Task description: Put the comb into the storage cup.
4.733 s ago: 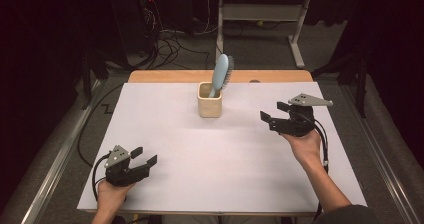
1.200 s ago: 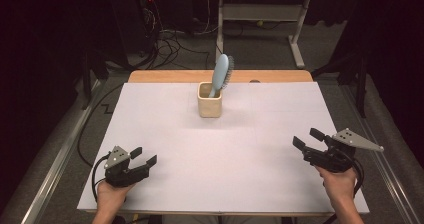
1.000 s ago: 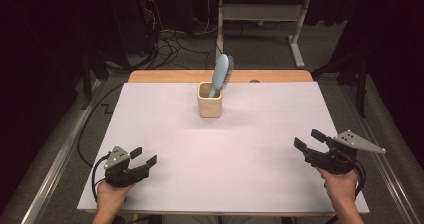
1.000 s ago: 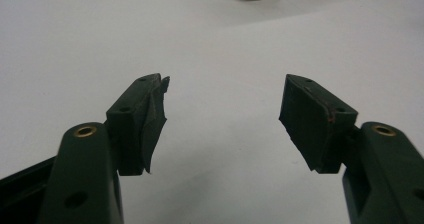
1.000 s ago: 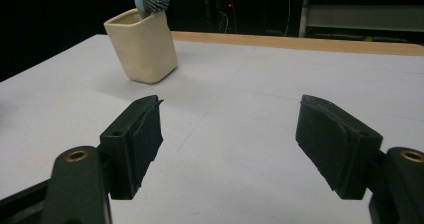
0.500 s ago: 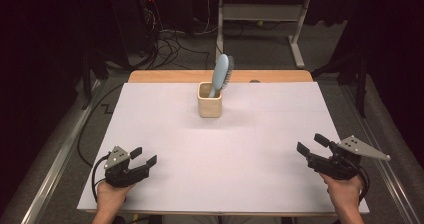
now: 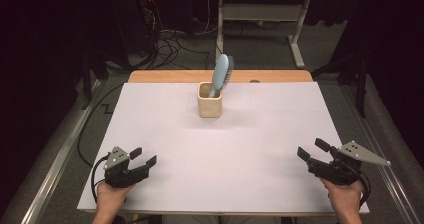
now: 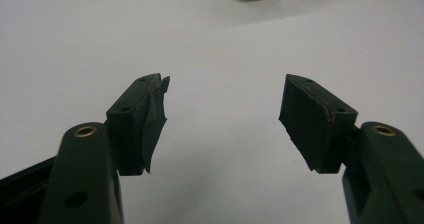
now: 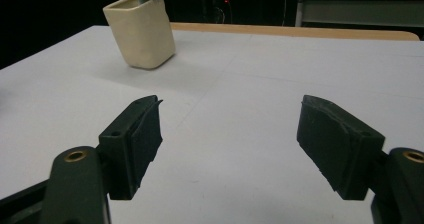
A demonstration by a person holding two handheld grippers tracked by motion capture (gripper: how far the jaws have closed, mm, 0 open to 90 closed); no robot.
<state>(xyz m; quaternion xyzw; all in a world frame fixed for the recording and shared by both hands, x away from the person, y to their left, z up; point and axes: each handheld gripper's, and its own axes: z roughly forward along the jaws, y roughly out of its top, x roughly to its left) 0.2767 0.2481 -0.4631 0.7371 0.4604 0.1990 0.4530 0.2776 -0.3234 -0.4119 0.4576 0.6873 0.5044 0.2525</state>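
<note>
Fingers of both grippers, left (image 7: 142, 156) and right (image 7: 313, 149), stood wide apart, empty, at the bench's (image 7: 260, 134) near corners. Brush (image 7: 221, 74) stood in cup (image 7: 209, 101), far centre. We judged the work finished; no further reach needed.

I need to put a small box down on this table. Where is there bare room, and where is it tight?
The white table top is bare between the left tongs and right tongs, and along both sides of the cream cup. The only busy spot is the far middle, where the cup stands with the blue hairbrush leaning out of it.
</note>
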